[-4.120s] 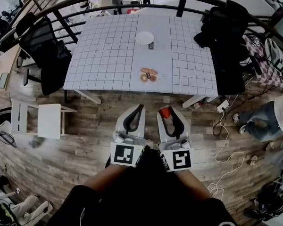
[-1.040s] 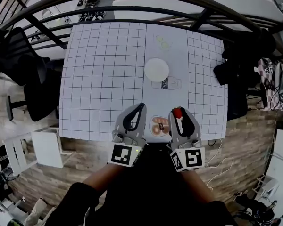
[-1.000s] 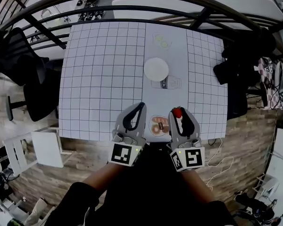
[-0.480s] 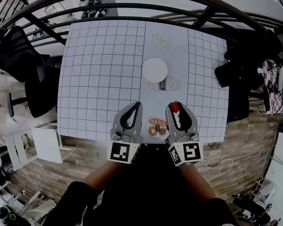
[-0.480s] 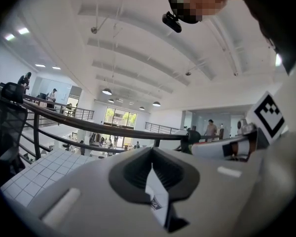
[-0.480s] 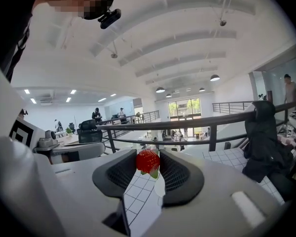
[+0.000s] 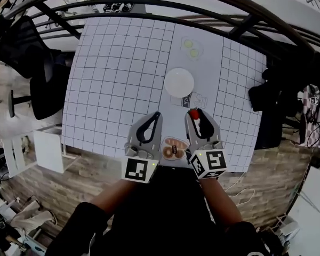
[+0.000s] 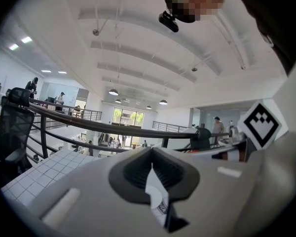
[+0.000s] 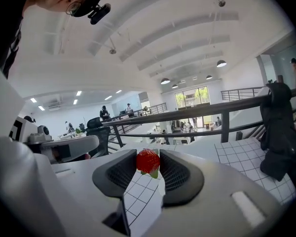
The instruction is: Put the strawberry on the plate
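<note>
Clamping the strawberry [image 9: 147,161], the right claw [image 7: 194,114] holds it between its tips.

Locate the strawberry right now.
In the head view the strawberry is clamped at the tips of the right gripper, right of centre over the table, just nearer the person than the white plate.

1 strawberry [image 9: 148,161], 1 plate [image 7: 179,82], 1 table [image 7: 112,79], 2 grippers [image 7: 155,116] [image 7: 194,112].

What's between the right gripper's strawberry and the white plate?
Head view: only a small printed picture lies between the red strawberry and the round white plate.
</note>
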Available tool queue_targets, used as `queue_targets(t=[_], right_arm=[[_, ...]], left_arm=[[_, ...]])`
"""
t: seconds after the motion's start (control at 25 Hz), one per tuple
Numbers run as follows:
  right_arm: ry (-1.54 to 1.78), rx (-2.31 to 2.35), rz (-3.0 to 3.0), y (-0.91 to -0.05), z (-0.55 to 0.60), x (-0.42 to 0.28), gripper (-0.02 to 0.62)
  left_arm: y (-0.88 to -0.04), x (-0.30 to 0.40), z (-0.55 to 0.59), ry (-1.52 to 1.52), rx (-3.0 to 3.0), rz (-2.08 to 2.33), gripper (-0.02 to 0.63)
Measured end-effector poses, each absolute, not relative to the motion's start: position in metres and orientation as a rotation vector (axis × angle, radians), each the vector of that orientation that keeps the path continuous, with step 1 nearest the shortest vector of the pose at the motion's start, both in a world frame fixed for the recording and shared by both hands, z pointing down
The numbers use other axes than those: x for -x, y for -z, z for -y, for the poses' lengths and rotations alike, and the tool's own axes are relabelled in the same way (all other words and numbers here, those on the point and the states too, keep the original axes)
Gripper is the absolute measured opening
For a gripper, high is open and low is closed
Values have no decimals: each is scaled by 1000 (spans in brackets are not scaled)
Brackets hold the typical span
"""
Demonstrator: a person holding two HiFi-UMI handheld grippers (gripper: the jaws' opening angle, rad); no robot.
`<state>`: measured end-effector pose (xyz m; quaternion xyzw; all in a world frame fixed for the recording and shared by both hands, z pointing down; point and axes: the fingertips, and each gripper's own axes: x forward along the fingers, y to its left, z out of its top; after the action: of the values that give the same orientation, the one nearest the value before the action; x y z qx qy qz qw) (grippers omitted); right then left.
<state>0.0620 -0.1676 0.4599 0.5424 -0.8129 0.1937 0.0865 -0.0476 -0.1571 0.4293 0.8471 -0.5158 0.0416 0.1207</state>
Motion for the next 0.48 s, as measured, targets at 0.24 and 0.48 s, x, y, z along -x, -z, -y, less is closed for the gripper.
queue_targets(t=[0.24,0.48], right_arm=[[-559,-1489,2407,-488,193,-60,144],[-595,-1403,2420,-524,213,-57,144]], left_arm=[[-445,48,171,-149,-2425,1541,9],[-461,45,182,-167,-2397,1531,9]])
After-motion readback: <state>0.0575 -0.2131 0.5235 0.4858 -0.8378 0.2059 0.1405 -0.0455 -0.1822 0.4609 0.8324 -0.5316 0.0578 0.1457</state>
